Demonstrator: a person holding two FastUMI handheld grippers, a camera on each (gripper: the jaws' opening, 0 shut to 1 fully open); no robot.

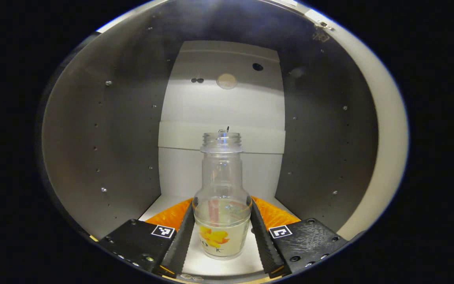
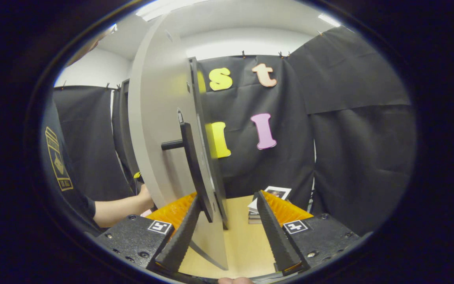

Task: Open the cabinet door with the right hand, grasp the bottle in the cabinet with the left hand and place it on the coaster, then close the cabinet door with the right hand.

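In the left gripper view a clear glass bottle with no cap and a flower label stands upright on the white floor of the cabinet. My left gripper is open inside the cabinet, and its fingers closely flank the bottle's lower body on both sides. In the right gripper view the grey cabinet door stands swung out, edge-on. Its dark bar handle and the door's edge sit between the fingers of my open right gripper, close to the left finger.
The cabinet's grey side walls and white back panel close in around the bottle. Beyond the door lie a light wooden tabletop and a small stack with cards. A person's forearm reaches behind the door.
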